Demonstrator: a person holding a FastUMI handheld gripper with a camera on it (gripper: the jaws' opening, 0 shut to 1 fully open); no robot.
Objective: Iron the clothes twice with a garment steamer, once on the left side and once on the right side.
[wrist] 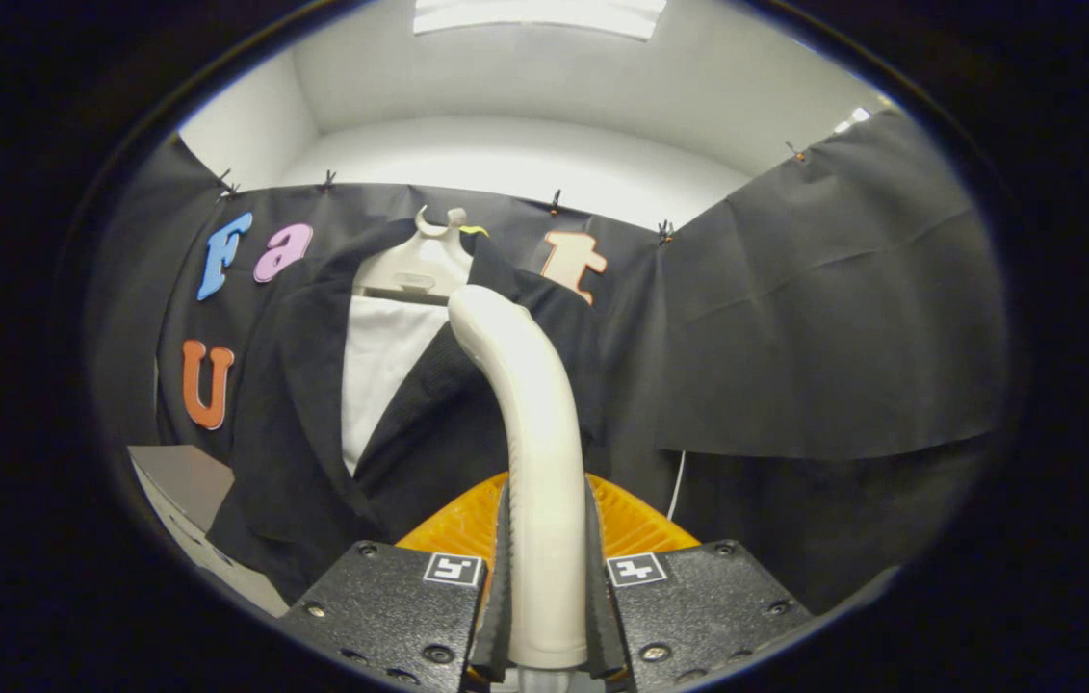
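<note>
We have the tongs clenched on the handle of the garment steamer; both ribbed fingers press its cream shaft, which rises between them and curves forward to its head. The head sits high against the dark jacket, near the right lapel just under the collar. The jacket hangs on a white hanger against the booth wall, open over a white shirt.

Step in hand, as we judge it: a stroke down one front panel. To do it well we keep the head flat on the cloth, draw it straight down at an even pace, and hold the grip firm so the shaft does not twist between the fingers. We cannot tell whether the head touches the fabric or hovers just off it.

Edges: the lapel fold and hanger lie just beside the head, so we keep clear of snagging them. An orange ribbed part lies behind the fingers. A grey box corner sits low beside the jacket's hem. Open room lies down the panel below the head.
</note>
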